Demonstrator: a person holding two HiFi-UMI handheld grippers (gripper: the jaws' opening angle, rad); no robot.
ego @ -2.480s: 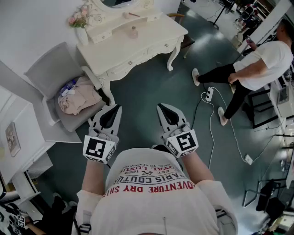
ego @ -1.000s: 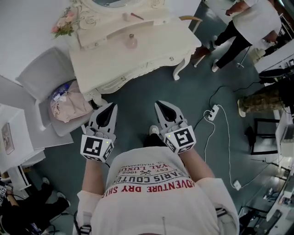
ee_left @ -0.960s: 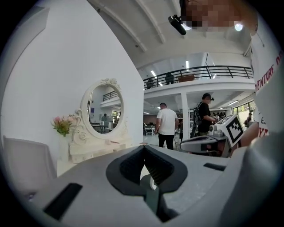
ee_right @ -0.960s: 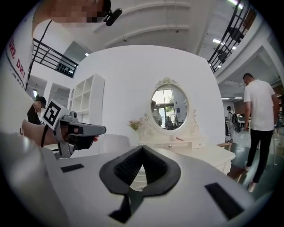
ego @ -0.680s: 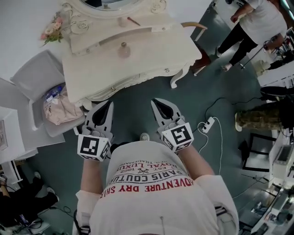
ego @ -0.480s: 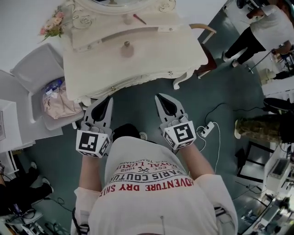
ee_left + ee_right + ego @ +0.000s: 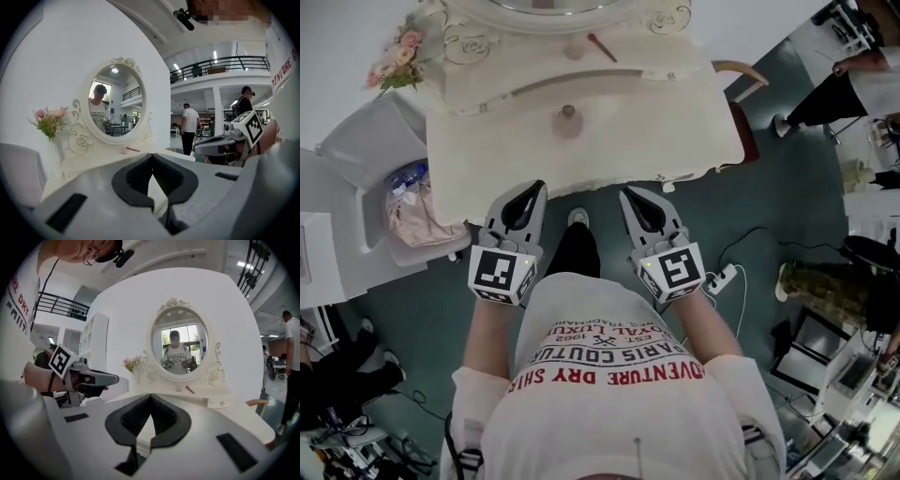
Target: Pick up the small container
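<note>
Hovering left gripper (image 7: 534,189) and right gripper (image 7: 629,194), both pressed together, empty; small container (image 7: 569,122) on table (image 7: 661,122).

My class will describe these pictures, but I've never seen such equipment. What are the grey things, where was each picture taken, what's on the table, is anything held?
A person holds a grey two-jaw gripper in each hand. The top-down picture comes from a camera on the person's head: the left gripper and right gripper show above the T-shirt. The other two pictures come from cameras riding on each gripper, looking along its jaws. Ahead stands a white dressing table with an oval mirror. On it are a small pink container, a thin red stick and flowers. Both grippers are shut and hold nothing.
</note>
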